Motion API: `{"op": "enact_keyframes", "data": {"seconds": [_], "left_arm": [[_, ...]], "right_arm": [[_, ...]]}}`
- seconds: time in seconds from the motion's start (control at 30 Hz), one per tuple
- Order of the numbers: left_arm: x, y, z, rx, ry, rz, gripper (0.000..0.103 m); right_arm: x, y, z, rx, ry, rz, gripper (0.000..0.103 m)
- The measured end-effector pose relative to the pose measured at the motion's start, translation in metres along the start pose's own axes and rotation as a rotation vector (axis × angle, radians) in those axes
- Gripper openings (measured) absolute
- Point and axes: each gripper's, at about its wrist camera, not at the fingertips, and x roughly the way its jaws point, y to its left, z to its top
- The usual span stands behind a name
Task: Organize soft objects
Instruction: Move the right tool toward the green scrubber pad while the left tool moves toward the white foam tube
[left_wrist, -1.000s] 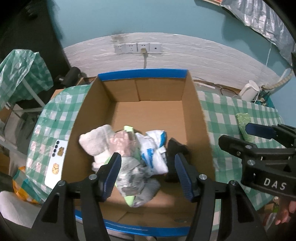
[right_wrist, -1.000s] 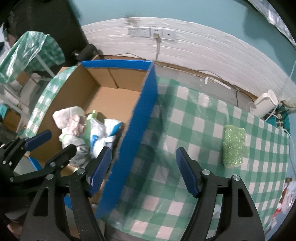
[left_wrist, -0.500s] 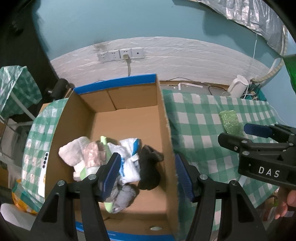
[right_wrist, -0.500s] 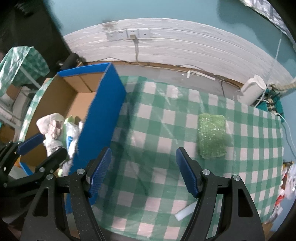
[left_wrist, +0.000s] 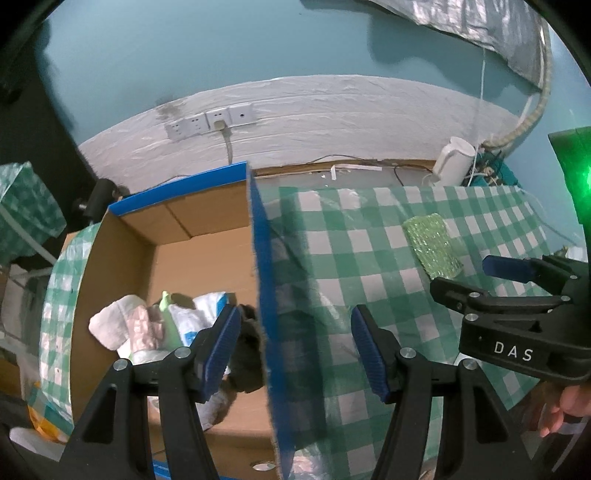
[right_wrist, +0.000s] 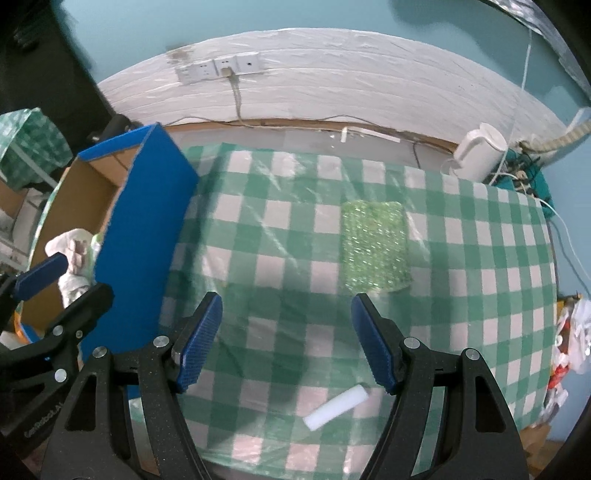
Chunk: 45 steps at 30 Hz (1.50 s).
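Note:
A cardboard box (left_wrist: 207, 258) with blue outer walls (right_wrist: 144, 236) stands on the left of the checked table. Inside lie several soft things: a white towel roll (left_wrist: 110, 325), a pink cloth (left_wrist: 142, 328), white-and-blue bags (left_wrist: 199, 314) and a dark cloth (left_wrist: 247, 354). My left gripper (left_wrist: 295, 347) hangs open, straddling the box's right wall. My right gripper (right_wrist: 286, 341) is open over the bare cloth. A green glittery sponge (right_wrist: 375, 245) lies just beyond it, also visible in the left wrist view as a green pad (left_wrist: 432, 247). A white foam stick (right_wrist: 336, 406) rests near the front edge.
A green-and-white checked tablecloth (right_wrist: 480, 258) covers the table. A white kettle (right_wrist: 480, 151) and tangled cables sit at the back right. Wall sockets (right_wrist: 218, 68) with a plugged cord are on the far wall. A person's fingers (left_wrist: 565, 402) show at the right.
Both grippers have swept rightward: the left from over the box's contents to its right wall, the right from that wall out over the tablecloth near the green sponge. The white stick came into view.

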Motion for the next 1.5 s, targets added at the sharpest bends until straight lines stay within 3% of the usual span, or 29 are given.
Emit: {"op": "enact_keyframes", "data": {"seconds": [0.63,1.1,1.5], "left_arm": [[0.039,-0.063,0.008,0.122,0.05,0.034,0.064],[0.089,-0.076,0.019,0.124,0.115,0.03,0.064],[0.109,-0.071,0.021,0.122,0.143,0.033,0.064]], "right_arm": [[0.033,-0.06,0.0,0.076,0.056,-0.063,0.073],[0.094,-0.083,0.019,0.099,0.105,-0.096,0.073],[0.123,-0.083,0.029,0.089,0.133,-0.129,0.073]]}}
